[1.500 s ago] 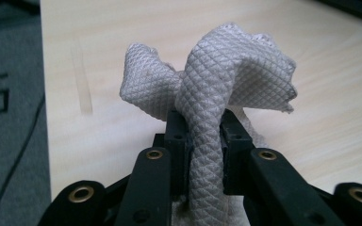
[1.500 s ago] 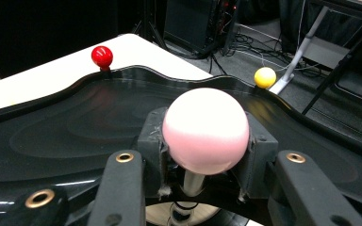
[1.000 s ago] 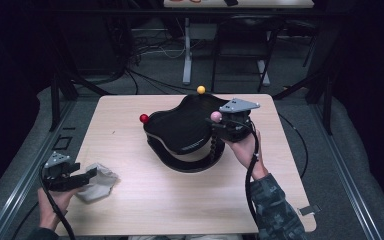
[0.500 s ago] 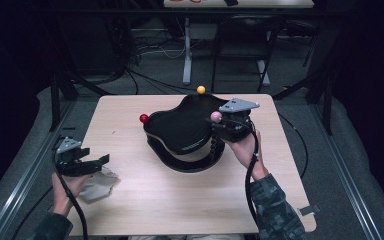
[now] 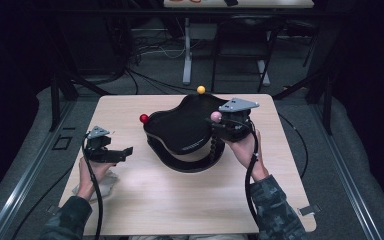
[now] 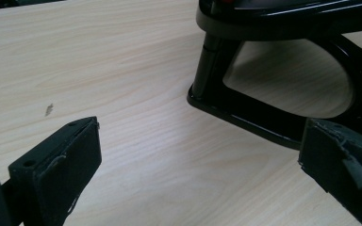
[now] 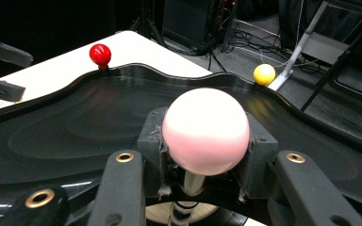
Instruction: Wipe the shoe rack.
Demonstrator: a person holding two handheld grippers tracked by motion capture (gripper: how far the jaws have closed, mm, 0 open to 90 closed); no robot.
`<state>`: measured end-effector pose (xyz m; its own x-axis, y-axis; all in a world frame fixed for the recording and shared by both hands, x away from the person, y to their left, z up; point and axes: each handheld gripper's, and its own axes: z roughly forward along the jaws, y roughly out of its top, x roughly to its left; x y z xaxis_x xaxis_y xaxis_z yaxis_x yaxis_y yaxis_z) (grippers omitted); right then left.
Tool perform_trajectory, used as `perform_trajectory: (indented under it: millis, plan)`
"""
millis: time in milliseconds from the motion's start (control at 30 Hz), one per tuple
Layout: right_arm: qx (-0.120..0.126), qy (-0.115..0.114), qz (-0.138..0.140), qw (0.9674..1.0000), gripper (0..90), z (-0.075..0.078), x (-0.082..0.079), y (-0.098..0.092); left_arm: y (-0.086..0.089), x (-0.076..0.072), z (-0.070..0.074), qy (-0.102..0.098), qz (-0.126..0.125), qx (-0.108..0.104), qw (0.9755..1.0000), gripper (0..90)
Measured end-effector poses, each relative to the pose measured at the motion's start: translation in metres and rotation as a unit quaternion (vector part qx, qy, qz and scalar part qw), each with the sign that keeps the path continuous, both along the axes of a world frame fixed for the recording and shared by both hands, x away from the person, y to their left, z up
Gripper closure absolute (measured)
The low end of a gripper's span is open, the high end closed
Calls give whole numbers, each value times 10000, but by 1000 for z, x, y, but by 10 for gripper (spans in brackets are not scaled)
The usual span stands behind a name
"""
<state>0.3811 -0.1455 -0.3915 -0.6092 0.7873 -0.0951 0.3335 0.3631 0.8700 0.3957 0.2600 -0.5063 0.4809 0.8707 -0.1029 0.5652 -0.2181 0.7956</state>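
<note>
A black curved tray (image 5: 185,132) rests on a black ring base (image 6: 245,113) mid-table. Ball knobs stand at its rim: red (image 5: 144,118), yellow (image 5: 200,90) and pink (image 5: 216,117). My right gripper (image 5: 221,125) is at the tray's right side and is shut on the pink ball (image 7: 206,129), with pads pressing both sides of it. My left gripper (image 5: 125,151) hovers left of the base. Its jaws have just been opening and now stand wide, with only bare table between them in the left gripper view (image 6: 198,160).
A crumpled white cloth (image 5: 106,184) lies on the wooden table (image 5: 180,205) under my left wrist, near the left edge. Dark floor with cables and stand legs lies beyond the far edge. Bare wood stretches in front of the tray.
My left gripper has left the white cloth and moved away from me and right toward the tray's base, its jaws opening wider. The cloth stays on the table. The right gripper has not moved.
</note>
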Motion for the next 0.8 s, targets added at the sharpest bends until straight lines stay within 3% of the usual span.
perform_trajectory:
  millis: [300, 467, 567, 767, 800]
  plan:
    - [-1, 2, 9, 10000, 602, 0, 1, 0, -15, 21, -12, 39, -37, 15, 10000, 0]
    - [-5, 12, 9, 10000, 602, 0, 1, 0, -30, 41, -25, 69, -137, 111, 9998, 34]
    - [-10, 16, -3, 10000, 602, 1, 0, 0, -37, 50, -30, 22, -112, 15, 9999, 102]
    - [-30, 14, -51, 10000, 602, 1, 0, 1, -52, 64, -39, -164, -44, 242, 9996, 280]
    - [-29, 13, -51, 10000, 602, 1, 0, 1, -54, 66, -40, -156, -74, 203, 9996, 298]
